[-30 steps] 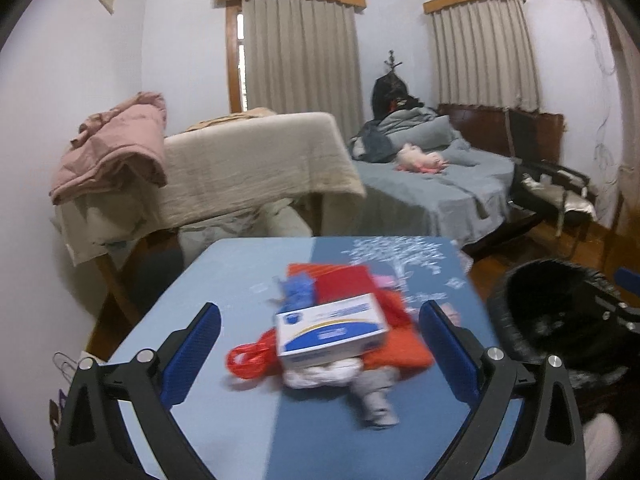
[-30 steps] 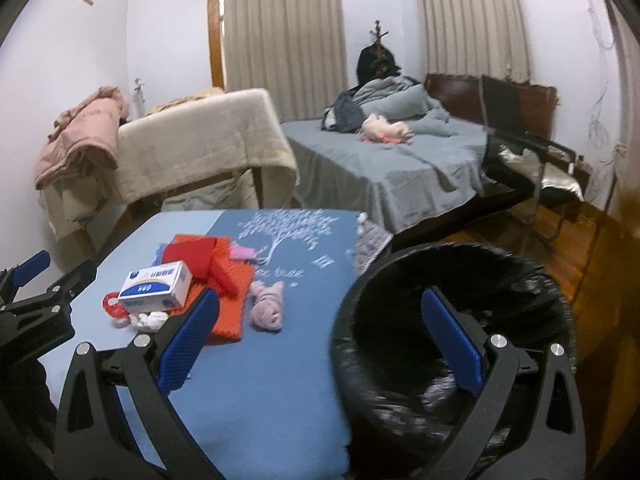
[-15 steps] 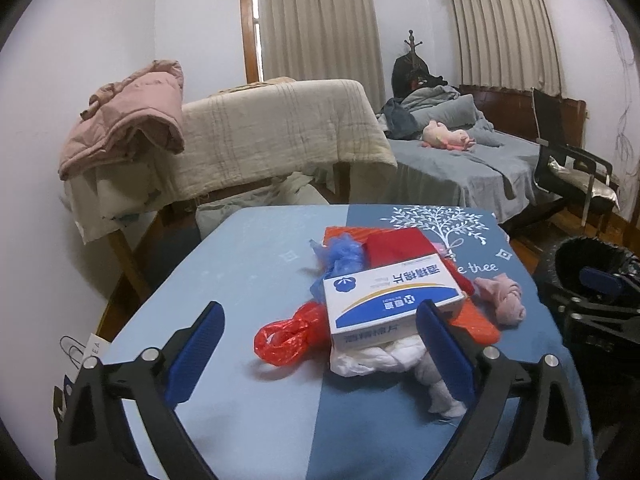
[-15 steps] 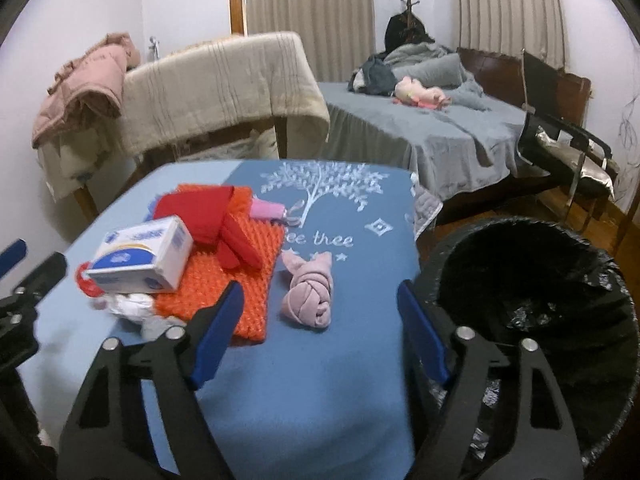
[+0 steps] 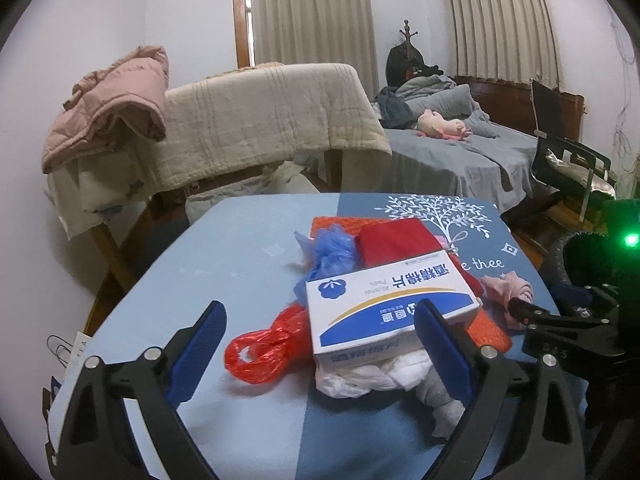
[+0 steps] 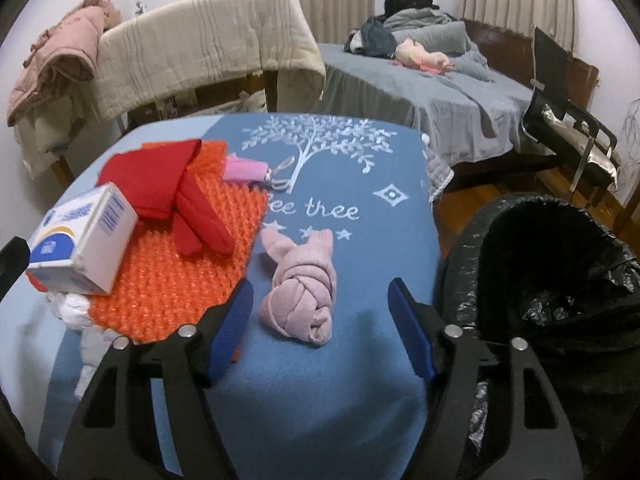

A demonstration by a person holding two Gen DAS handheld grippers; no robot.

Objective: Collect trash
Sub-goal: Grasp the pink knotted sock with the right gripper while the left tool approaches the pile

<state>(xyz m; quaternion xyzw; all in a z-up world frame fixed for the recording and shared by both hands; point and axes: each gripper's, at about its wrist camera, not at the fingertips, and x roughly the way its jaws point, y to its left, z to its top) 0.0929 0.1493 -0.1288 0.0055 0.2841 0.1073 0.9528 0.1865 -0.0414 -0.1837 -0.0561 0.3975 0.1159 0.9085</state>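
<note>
On the blue table cloth (image 5: 248, 256) lies a heap: a white-and-blue box (image 5: 388, 308) on top of a red plastic bag (image 5: 264, 348), a white wad (image 5: 372, 376), a blue bag (image 5: 328, 252) and a red cloth (image 5: 396, 240). My left gripper (image 5: 318, 352) is open just in front of the box, touching nothing. In the right wrist view a rolled pink cloth (image 6: 300, 296) lies just ahead of my right gripper (image 6: 322, 328). Its jaws are closing, with the roll's near end between the fingertips and the pads clear of it.
A black-lined trash bin (image 6: 552, 272) stands off the table's right edge. An orange knitted mat (image 6: 180, 260) with a red glove (image 6: 168, 196) and a pink item (image 6: 244, 170) lies by the box (image 6: 80, 244). Behind are a draped chair (image 5: 260, 120) and a bed (image 6: 420, 92).
Both grippers came forward and down toward the table. The right one swung from over the bin to the pink roll and its jaws narrowed. The left one closed in on the box.
</note>
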